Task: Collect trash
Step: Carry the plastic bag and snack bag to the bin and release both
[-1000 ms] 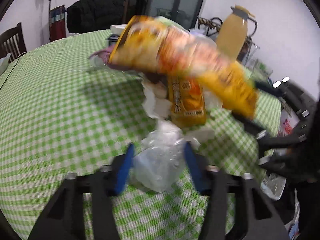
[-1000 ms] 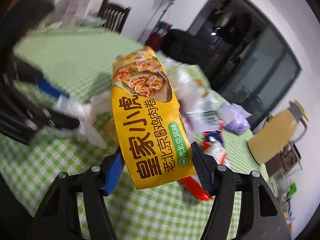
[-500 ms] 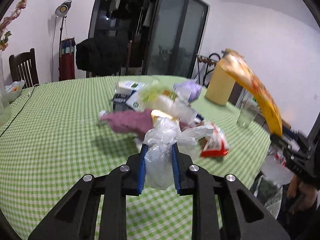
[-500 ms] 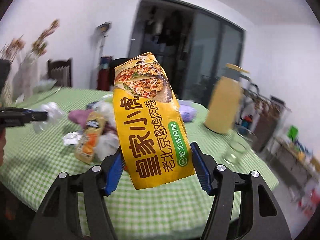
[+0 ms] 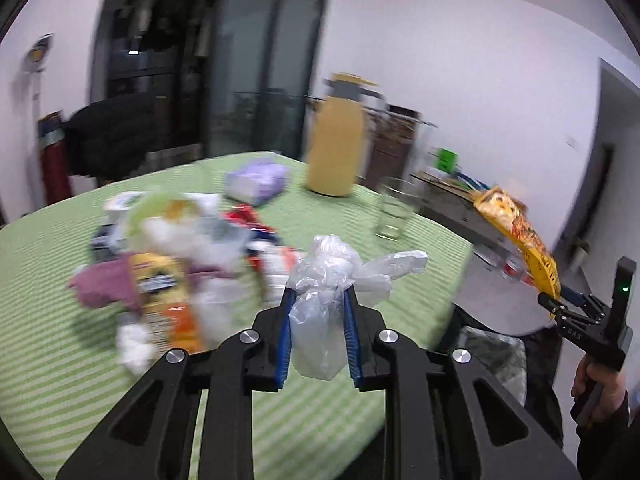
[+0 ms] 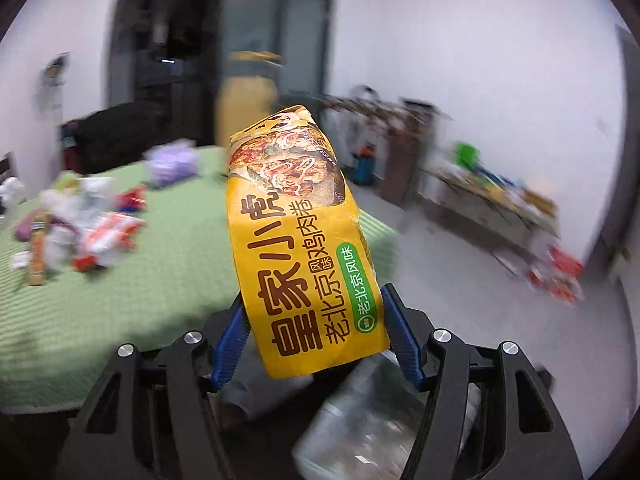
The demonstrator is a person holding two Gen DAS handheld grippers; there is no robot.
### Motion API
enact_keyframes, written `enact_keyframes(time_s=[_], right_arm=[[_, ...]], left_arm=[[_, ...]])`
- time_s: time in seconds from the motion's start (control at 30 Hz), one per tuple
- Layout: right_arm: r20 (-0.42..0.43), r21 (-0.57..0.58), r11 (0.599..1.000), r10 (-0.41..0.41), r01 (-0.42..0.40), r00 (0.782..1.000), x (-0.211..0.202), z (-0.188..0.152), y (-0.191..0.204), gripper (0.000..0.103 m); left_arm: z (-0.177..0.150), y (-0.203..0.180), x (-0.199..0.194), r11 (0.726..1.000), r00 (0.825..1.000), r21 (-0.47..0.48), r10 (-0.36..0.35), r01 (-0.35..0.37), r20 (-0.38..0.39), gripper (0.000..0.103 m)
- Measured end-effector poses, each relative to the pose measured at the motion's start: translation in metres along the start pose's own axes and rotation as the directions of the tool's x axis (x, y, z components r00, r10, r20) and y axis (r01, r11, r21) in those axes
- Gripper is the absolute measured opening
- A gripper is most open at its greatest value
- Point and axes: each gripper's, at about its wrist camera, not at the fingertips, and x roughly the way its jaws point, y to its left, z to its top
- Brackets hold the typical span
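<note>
Yellow jug (image 5: 337,148) near empty glass (image 5: 394,208) on green checked table (image 5: 52,368); dark coat (image 5: 110,132) behind

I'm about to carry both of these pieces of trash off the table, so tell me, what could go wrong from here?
1. The left gripper pinches only the bunched middle of the clear plastic bag; its loose tail hangs free and might catch the drinking glass close behind it.
2. The yellow snack wrapper stands tall above the right gripper, held just at its lower end, so it may flop or slide out.
3. Most trash still lies on the table, so more trips are needed.
</note>
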Motion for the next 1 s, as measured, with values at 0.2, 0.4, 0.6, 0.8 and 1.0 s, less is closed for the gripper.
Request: enact_keyframes(time_s=[0.2, 0.4, 0.6, 0.8, 1.0], right_arm=[[-0.212, 0.125, 0.985, -0.09, 0.118, 0.973, 0.015, -0.059, -0.083, 0.062], [-0.358, 0.185, 0.968, -0.096, 0.171, 0.929, 0.031, -0.107, -0.102, 0.062], [-0.46, 0.282, 0.953, 0.03, 0.114, 0.888, 0.057, -0.141, -0.084, 0.063], [-0.504, 0.344, 0.913, -0.016, 0.218, 0.863, 0.084, -0.158, -0.096, 0.068], [-0.435, 0.335, 0.912, -0.073, 0.236, 0.898, 0.068, -0.145, -0.111, 0.07]], left_arm=[[-0.004, -0.071, 0.041, 0.99, 0.991, 0.078, -0.112, 0.118, -0.075, 0.02], [-0.012, -0.135, 0.076, 0.96, 0.967, 0.16, -0.205, 0.228, -0.15, 0.02], [-0.028, -0.183, 0.102, 0.929, 0.943, 0.223, -0.247, 0.296, -0.221, 0.02], [-0.048, -0.207, 0.127, 0.91, 0.914, 0.242, -0.256, 0.338, -0.317, 0.02], [-0.071, -0.235, 0.161, 0.897, 0.861, 0.206, -0.277, 0.391, -0.428, 0.02]])
